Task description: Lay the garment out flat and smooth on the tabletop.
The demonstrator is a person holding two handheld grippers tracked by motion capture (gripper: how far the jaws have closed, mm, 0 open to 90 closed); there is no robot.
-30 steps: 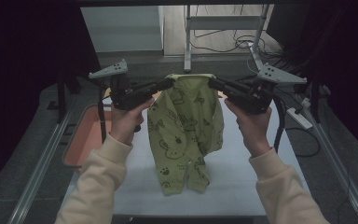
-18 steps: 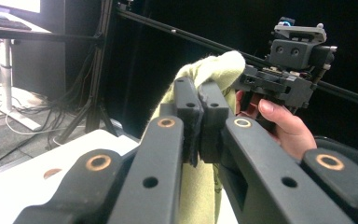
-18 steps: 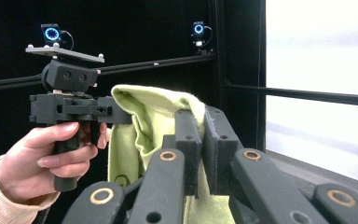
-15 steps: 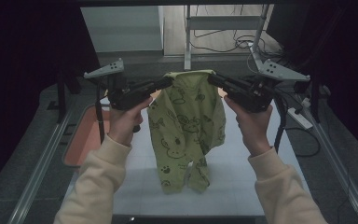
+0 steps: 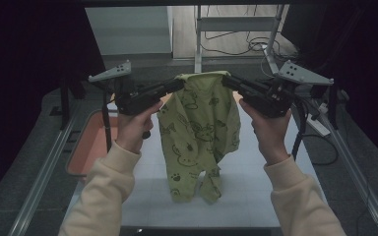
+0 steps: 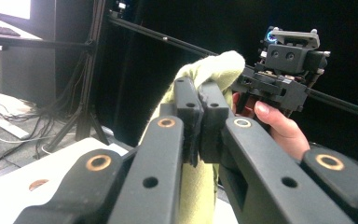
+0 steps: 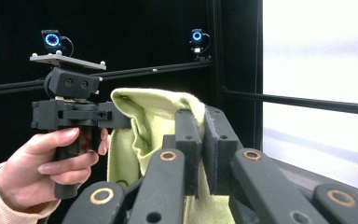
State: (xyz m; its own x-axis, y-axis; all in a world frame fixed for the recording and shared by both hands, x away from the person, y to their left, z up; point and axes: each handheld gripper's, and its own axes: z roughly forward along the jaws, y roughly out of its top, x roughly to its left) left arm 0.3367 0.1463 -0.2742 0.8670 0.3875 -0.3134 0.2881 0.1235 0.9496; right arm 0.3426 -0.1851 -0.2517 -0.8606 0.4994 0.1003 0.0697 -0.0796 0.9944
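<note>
High view: soft printed green garment hangs crumpled.

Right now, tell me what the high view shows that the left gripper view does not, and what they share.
High view: the green garment hangs full length with its animal print, its lower end resting on the white table; an orange tray lies at the table's left edge, and both cream sleeves come in from below.

Left gripper view: close up, the left gripper has its jaws shut on the cloth's top edge, with a monitor corner at upper left.

Both: the garment, and the right gripper in its hand.
</note>
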